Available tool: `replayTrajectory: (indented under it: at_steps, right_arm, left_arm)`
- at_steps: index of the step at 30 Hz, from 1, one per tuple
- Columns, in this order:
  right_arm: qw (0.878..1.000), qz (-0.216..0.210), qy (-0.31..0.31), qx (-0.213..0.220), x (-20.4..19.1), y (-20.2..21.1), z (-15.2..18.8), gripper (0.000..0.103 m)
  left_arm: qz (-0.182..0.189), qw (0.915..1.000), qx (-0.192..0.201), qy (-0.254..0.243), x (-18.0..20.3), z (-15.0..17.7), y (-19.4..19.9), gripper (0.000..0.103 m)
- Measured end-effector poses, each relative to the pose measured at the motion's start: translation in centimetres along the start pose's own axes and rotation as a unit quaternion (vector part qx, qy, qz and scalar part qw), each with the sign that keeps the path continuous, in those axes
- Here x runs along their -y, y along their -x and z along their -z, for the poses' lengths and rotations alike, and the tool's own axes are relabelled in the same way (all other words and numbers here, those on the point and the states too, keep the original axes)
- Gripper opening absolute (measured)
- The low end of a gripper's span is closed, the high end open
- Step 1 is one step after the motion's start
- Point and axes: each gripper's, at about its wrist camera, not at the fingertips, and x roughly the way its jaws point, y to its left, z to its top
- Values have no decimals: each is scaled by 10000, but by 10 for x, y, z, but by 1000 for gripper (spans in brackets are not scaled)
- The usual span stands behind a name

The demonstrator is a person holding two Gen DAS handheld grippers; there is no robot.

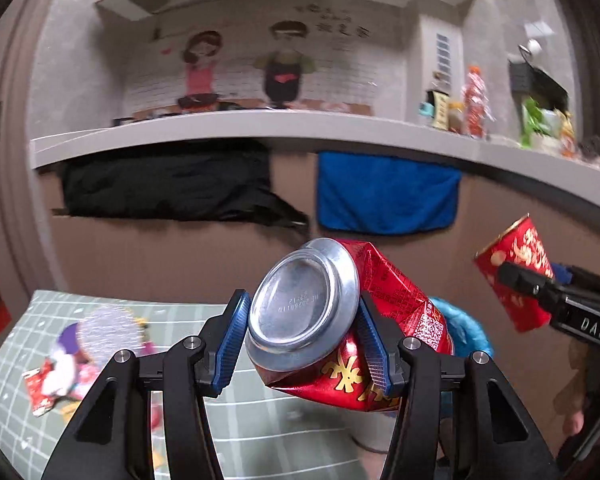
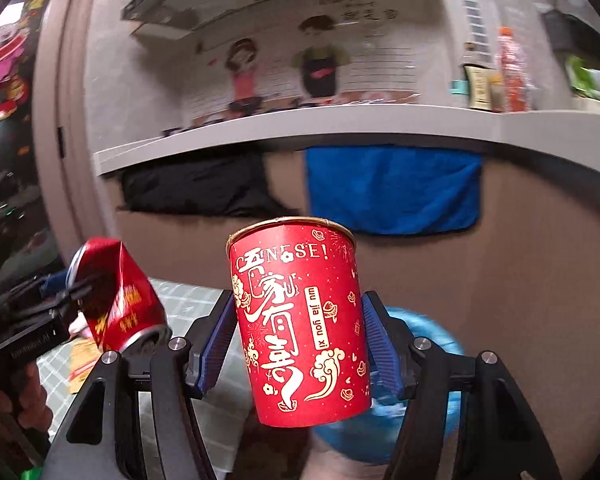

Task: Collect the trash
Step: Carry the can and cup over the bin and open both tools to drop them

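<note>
My left gripper [image 1: 304, 340] is shut on a crushed red can [image 1: 340, 320], its silver bottom facing the camera. The same can [image 2: 116, 300] shows at the left of the right wrist view, held in the air. My right gripper [image 2: 298, 344] is shut on a red paper cup [image 2: 300, 320] with gold Chinese lettering, held upright. That cup [image 1: 512, 272] also appears at the right of the left wrist view. A bin lined with a blue bag [image 2: 420, 344] lies below and behind the cup, partly hidden; its blue bag [image 1: 464, 328] peeks out behind the can.
A green grid mat [image 1: 260, 440] on the low table holds more wrappers and scraps [image 1: 72, 360]. A grey counter [image 1: 260, 128] runs across with bottles and packets [image 1: 476, 100] on it. A blue towel [image 1: 384, 192] and a black cloth [image 1: 168, 180] hang under the counter.
</note>
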Motion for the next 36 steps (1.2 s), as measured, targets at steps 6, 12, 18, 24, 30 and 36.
replayTrajectory:
  at_steps: [6,12,18,24,30,36]
  right_arm:
    - [9992,334,-217,-60,41,-6,12,60]
    - [9976,488,-465,-163,68,-19,23,60]
    - [9955,628,-666,-256,92,-31,29,60]
    - [9930,634,-927,-363,112,-48,37,60]
    - [9919,644,-984,-474,121,-67,39,60]
    - [9907,600,-1060,-609,129,-89,43,60]
  left_arm:
    - [256,9992,-252,-155,39,3,-36,54]
    - [370,9980,-429,-277,63,5,-65,54]
    - [502,9966,-581,-311,82,7,-91,54]
    - [601,9947,-776,-298,93,11,-122,54]
    - [658,9930,-937,-274,100,14,-149,54]
    - [689,9915,-1077,-233,102,16,-171,54]
